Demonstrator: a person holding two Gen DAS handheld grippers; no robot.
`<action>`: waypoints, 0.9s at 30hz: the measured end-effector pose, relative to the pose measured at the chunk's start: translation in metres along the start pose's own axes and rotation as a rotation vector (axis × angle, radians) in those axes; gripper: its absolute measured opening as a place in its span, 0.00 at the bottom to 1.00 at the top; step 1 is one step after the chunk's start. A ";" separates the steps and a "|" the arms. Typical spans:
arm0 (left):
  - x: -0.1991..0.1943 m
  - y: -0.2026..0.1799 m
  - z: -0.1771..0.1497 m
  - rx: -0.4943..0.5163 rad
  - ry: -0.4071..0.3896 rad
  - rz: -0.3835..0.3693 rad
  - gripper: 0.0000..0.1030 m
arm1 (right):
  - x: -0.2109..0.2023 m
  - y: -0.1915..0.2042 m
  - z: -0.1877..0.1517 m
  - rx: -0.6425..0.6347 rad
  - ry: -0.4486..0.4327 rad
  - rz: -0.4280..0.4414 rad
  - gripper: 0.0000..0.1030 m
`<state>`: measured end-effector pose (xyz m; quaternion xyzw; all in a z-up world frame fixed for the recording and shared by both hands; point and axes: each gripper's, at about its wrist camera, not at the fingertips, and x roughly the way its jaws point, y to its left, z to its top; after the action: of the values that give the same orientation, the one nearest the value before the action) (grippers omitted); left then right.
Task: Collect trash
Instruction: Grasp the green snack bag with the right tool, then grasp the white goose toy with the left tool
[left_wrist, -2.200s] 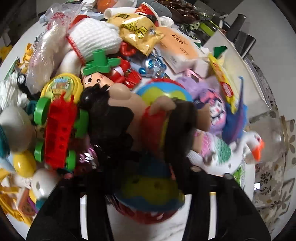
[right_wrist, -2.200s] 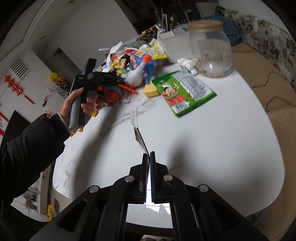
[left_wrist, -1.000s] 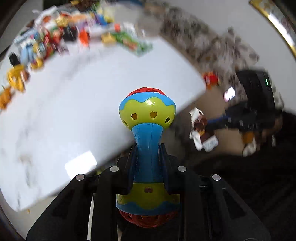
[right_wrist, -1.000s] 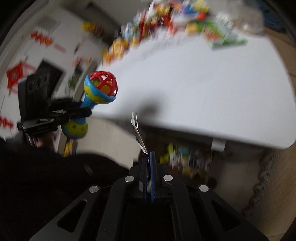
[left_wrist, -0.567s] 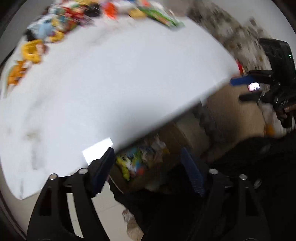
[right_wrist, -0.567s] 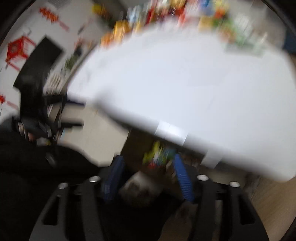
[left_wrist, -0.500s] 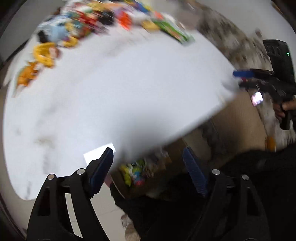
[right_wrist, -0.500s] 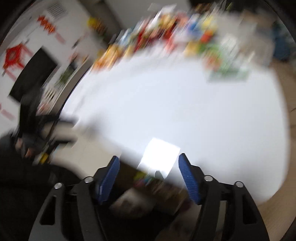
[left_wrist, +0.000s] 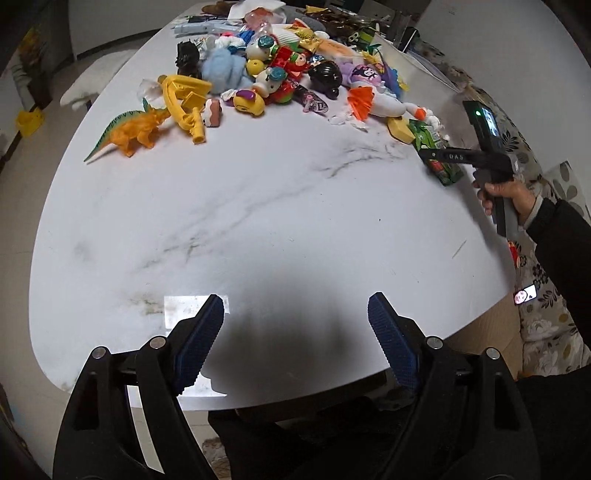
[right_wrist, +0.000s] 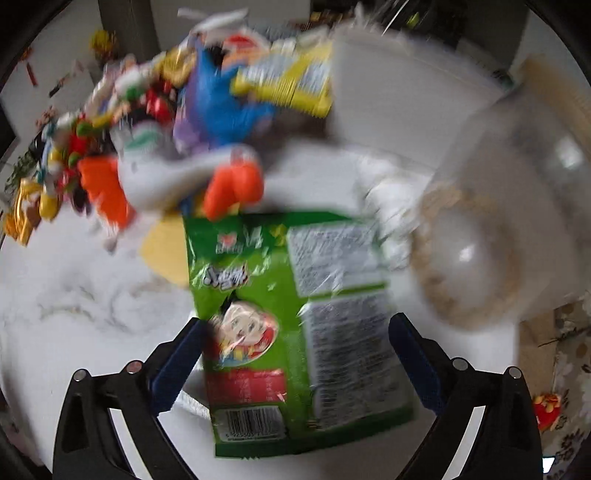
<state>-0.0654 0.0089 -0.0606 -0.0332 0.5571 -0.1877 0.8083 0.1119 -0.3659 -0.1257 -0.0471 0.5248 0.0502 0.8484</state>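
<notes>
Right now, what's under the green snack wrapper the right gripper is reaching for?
The green snack wrapper lies flat on the white marble table, its far corner overlapping a yellow wedge. Anything beneath its middle is covered.

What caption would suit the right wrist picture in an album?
Open right gripper straddling a green snack wrapper on the marble table, toys piled behind.

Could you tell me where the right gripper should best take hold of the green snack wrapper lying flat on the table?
Probably the near short edge of the green snack wrapper, coming in low from the table's front. It lies flat and is wider than the right gripper opening, so a pinch on that free bottom seam, which points at the open fingers, seems easier than spanning its width.
</notes>
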 end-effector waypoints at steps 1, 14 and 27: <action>0.004 -0.001 0.004 0.000 0.001 -0.003 0.76 | -0.003 0.001 -0.002 0.005 -0.004 0.008 0.87; 0.057 -0.063 0.105 0.137 -0.087 -0.087 0.76 | -0.111 0.012 -0.085 0.231 -0.098 0.303 0.21; 0.153 -0.120 0.231 0.466 -0.044 -0.008 0.76 | -0.151 0.022 -0.158 0.435 -0.111 0.365 0.21</action>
<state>0.1607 -0.1905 -0.0780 0.1483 0.4810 -0.3136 0.8052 -0.0985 -0.3710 -0.0615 0.2337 0.4760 0.0907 0.8430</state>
